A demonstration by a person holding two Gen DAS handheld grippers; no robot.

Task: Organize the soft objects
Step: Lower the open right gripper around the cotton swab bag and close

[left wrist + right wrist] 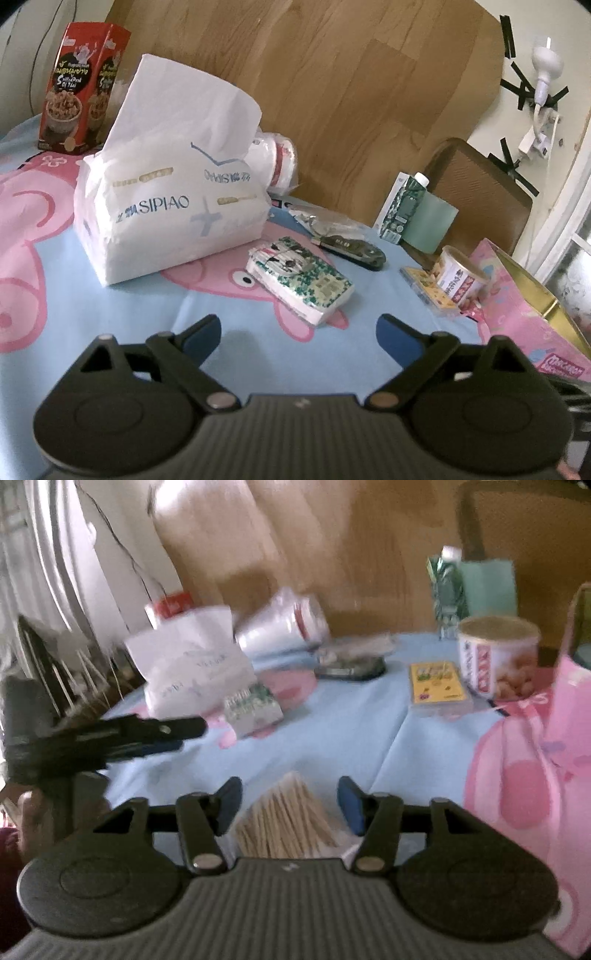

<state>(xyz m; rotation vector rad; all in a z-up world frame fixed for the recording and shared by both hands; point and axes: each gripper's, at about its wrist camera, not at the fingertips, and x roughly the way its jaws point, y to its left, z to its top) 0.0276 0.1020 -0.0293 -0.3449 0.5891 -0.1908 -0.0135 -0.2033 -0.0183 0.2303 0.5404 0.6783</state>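
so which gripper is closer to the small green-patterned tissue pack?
Left. The left gripper hangs open just short of the tissue pack; the right gripper straddles a toothpick bundle, farther back.

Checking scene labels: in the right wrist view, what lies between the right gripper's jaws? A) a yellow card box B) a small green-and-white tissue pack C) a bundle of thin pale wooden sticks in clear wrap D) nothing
C: the bundle of thin pale wooden sticks lies on the light blue tablecloth between the right gripper's open blue-padded jaws, untouched.
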